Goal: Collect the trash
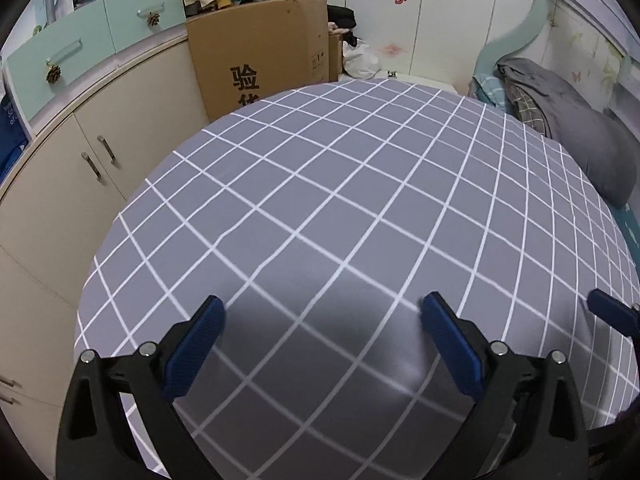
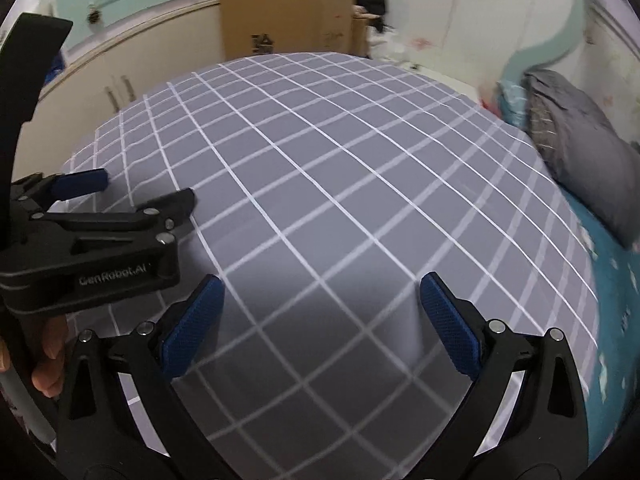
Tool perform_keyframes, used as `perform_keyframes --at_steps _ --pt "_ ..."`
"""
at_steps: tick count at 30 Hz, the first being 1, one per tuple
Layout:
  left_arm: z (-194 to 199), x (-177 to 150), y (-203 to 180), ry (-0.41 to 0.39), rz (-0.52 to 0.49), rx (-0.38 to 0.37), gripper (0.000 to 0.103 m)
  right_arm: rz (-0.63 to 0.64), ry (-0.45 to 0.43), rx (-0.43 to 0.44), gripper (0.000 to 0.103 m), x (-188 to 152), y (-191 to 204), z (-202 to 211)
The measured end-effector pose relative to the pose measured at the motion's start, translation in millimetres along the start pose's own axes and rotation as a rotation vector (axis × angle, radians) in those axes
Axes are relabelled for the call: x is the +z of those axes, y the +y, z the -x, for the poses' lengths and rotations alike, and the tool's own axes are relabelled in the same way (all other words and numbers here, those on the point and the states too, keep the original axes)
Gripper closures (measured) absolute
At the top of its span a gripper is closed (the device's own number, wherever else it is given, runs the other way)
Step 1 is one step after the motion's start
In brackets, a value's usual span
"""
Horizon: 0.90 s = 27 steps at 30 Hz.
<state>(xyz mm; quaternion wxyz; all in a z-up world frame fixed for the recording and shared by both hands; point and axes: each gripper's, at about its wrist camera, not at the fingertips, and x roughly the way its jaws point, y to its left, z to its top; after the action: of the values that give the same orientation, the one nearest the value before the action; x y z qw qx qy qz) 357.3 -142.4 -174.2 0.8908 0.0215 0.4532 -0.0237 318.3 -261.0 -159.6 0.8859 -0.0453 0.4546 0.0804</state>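
My left gripper (image 1: pixel 320 312) and right gripper (image 2: pixel 320 292) both hang spread and empty over the grey checked bedspread (image 1: pixel 340 184). I see no trash on it in either view, so I judge I'm searching; next I must pan toward the cardboard box (image 1: pixel 260 52)

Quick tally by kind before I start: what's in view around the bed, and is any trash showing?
Tongs: 2, left tongs and right tongs, both open
Cardboard boxes: 1
Grey pillows: 1
Pinecone drawer knobs: 2
Trash on the checked sheet: 0
Total: 6
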Motion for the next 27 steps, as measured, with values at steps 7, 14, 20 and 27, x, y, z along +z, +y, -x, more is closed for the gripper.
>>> perform_keyframes --at_steps 7,14,20,27 --pt "-2.8 4.5 -4.9 0.004 0.012 0.009 0.004 0.099 0.007 0.097 0.006 21.2 -1.0 -14.5" --pt "-3.2 5.6 -4.1 0.005 0.014 0.007 0.004 0.111 0.008 0.107 0.006 22.4 0.5 -15.9" --pt "-3.1 5.6 -4.2 0.005 0.014 0.007 0.004 0.112 0.008 0.107 0.006 22.1 0.5 -15.8" --pt "-3.3 5.8 -4.1 0.005 0.014 0.007 0.004 0.111 0.008 0.107 0.006 21.8 0.9 -15.6"
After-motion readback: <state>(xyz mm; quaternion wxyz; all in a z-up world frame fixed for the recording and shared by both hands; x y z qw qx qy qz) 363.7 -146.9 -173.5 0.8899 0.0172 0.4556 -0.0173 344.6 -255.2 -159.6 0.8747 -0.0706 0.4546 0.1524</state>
